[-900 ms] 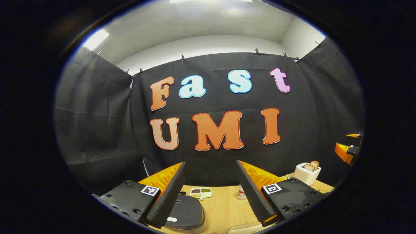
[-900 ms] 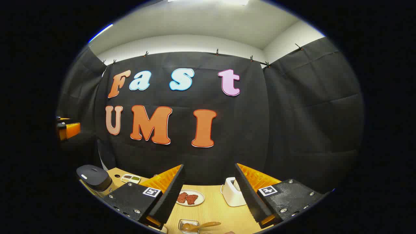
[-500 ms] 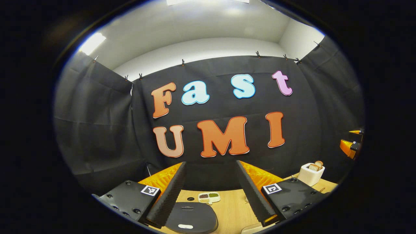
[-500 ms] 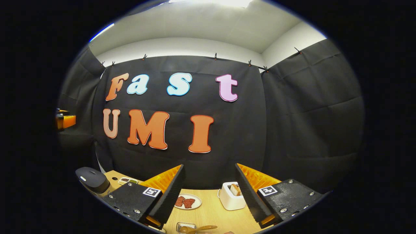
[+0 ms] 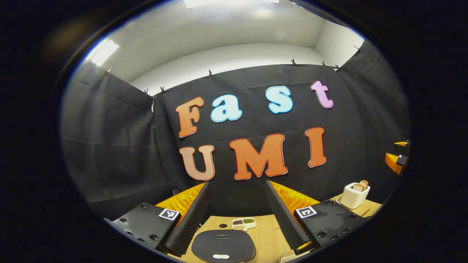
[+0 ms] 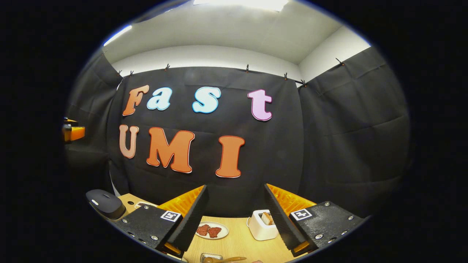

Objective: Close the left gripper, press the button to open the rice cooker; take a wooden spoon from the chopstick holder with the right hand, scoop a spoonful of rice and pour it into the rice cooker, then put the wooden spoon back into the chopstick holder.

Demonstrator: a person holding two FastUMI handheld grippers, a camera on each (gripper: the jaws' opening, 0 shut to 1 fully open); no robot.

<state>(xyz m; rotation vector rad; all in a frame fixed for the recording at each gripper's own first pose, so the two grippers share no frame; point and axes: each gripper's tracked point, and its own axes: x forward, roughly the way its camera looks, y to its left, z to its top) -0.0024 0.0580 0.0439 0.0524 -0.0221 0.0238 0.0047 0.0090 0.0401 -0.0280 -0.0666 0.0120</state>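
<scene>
Table — pale wood, lower band of both views, backed by black cloth.

Rice cooker — dark lid down, bottom centre of the left gripper view, between the fingers' lower ends; a small pale button sits at its near edge, lid's long axis across the frame. Also at lower left of the right gripper view.

Left gripper — fingers spread wide, holding nothing, above the cooker.

Right gripper — fingers parted, empty.

Toaster — white, bread in the slot, lower centre of the right gripper view; at lower right of the left gripper view.

Plate — white, two reddish pieces on it, left of the toaster.

Divided dish — small, with dark and green fillings, behind the cooker.

Wooden spoon — bottom edge of the right gripper view, lying roughly across the frame, bowl end at left over a small clear container.

No writing on any item can be read.
</scene>
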